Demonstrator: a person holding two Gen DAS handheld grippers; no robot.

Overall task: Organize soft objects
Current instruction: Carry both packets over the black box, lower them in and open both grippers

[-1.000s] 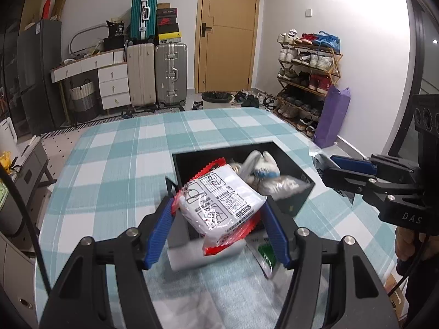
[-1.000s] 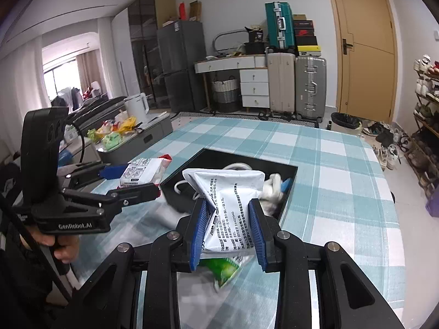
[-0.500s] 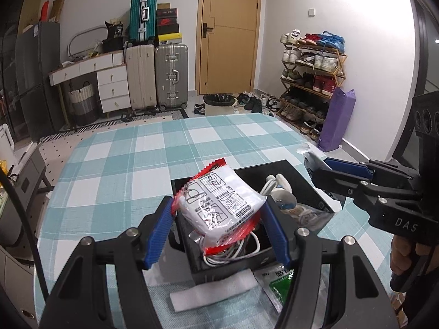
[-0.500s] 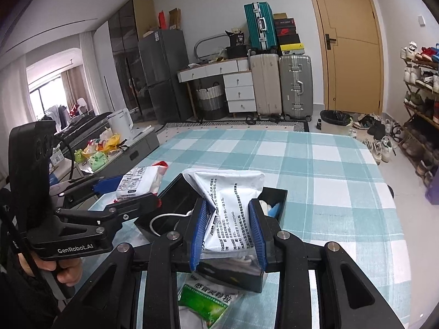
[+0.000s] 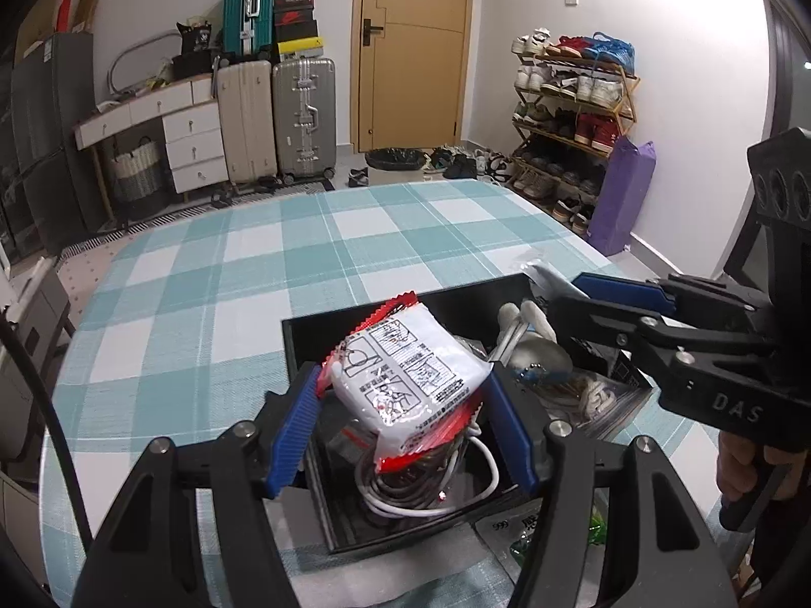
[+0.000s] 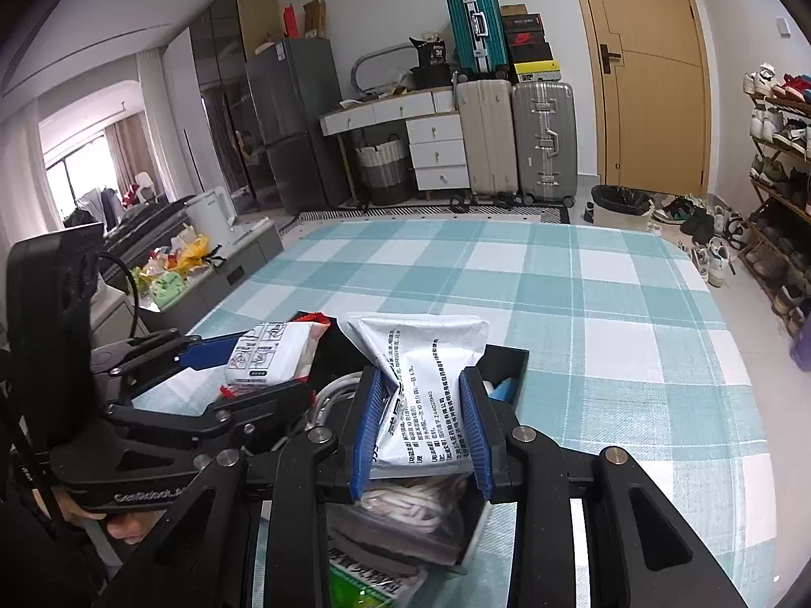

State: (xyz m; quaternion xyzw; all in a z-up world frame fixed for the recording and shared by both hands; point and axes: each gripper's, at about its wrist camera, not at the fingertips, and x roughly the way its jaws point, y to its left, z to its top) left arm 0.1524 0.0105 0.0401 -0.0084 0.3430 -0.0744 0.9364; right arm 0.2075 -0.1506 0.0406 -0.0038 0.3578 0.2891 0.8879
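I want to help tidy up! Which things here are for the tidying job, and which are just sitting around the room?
For the job:
- red-edged packet, gripped by the left gripper
- white packet, gripped by the right gripper
- black box on the table, with white cables inside

Just lying about:
- suitcases
- shoe rack
- purple bag
- door

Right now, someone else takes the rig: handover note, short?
Left gripper: shut on a red-edged white packet, held over the black box.
Right gripper: shut on a white pouch, also over the box.
Box already holds coiled white cables and a bagged rope.
A green packet lies on the checked tablecloth beside the box.
Left to do: drop both packets in, then the green one.
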